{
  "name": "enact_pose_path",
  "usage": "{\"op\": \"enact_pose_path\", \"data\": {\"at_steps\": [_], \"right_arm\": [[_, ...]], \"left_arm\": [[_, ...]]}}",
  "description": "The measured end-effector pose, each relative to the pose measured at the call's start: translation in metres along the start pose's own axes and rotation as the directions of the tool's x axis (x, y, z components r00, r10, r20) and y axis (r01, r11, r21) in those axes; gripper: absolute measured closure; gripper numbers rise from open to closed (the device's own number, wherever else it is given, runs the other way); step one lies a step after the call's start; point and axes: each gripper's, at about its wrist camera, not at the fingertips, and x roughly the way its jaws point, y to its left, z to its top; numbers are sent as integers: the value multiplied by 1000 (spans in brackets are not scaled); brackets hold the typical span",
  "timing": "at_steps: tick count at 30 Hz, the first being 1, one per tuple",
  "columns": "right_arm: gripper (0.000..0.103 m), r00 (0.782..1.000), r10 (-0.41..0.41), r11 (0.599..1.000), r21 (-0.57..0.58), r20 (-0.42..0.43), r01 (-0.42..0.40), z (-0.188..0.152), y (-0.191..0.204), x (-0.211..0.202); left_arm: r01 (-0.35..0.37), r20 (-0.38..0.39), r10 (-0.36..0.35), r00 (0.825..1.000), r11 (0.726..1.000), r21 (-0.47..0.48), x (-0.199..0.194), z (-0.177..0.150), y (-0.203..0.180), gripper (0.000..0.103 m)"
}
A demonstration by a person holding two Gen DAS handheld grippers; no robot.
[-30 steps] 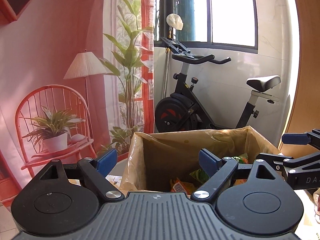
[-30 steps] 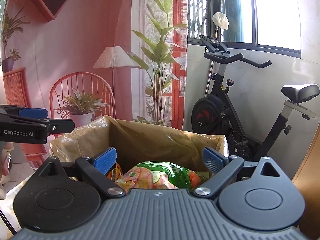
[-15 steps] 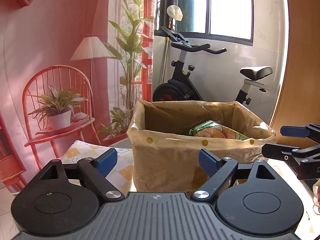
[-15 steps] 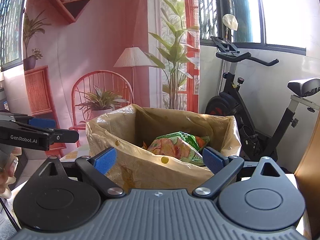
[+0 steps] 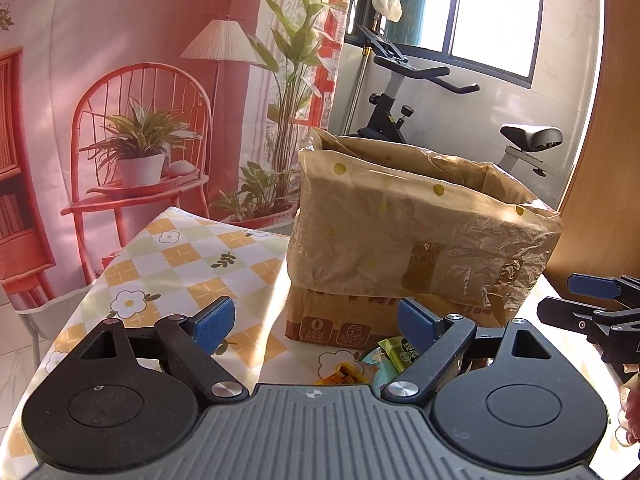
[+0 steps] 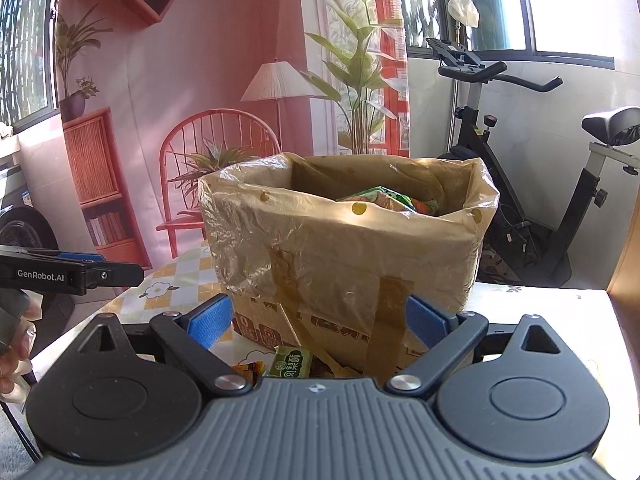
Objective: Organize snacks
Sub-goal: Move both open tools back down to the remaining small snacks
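Note:
A cardboard box lined with a brown plastic bag point(image 5: 420, 236) point(image 6: 348, 248) stands on the table, with a green and orange snack bag point(image 6: 384, 198) showing inside it. Small snack packets lie on the cloth in front of the box: a green one point(image 5: 400, 350) point(image 6: 290, 362) and an orange one point(image 5: 340, 372) point(image 6: 248, 370). My left gripper point(image 5: 314, 322) is open above the cloth with nothing between its pads. My right gripper point(image 6: 318, 318) is open too, facing the box's front. Each gripper shows at the edge of the other's view.
A checked flower-print cloth point(image 5: 176, 256) covers the table, whose left edge drops off. A wooden panel point(image 5: 600, 184) stands at the right. Behind are a pink room backdrop point(image 6: 180, 80) and an exercise bike point(image 6: 520, 184). A hand point(image 6: 14, 344) holds the left gripper.
Both grippers have pulled back from above the box and sunk toward the table; the box's front and the packets before it have come into view. Both stayed open.

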Motion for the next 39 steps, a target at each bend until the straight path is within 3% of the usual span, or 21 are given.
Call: {"op": "enact_pose_path", "data": {"at_steps": [8,17,20,26,33,39], "right_arm": [[7,999,-7,1000,3,-49,7,-32,1,4],[8,986,-46,999,-17,-162,43,-77,-5,14],[14,975,-58,998,-23,-213,54,-92,-6,19],[42,951,-74,997,-44,-302,64,-120,-3,31],[49,938,-85,995,-69,-337,66,-135,0,46],[52,949,-118,992,-72,-292,101,-139,-2,55]], "left_arm": [[-11,-55,10,998,999,-31,10,-31,6,15],[16,-126,-19,992,1000,-27,22,-58,4,18],[30,-158,-34,987,999,-28,26,-67,2,21],[63,-238,-72,969,997,-47,38,-89,-3,29],[70,-279,-87,956,995,-72,52,-99,-6,30],[56,-308,-78,948,995,-81,68,-104,-8,31]]}}
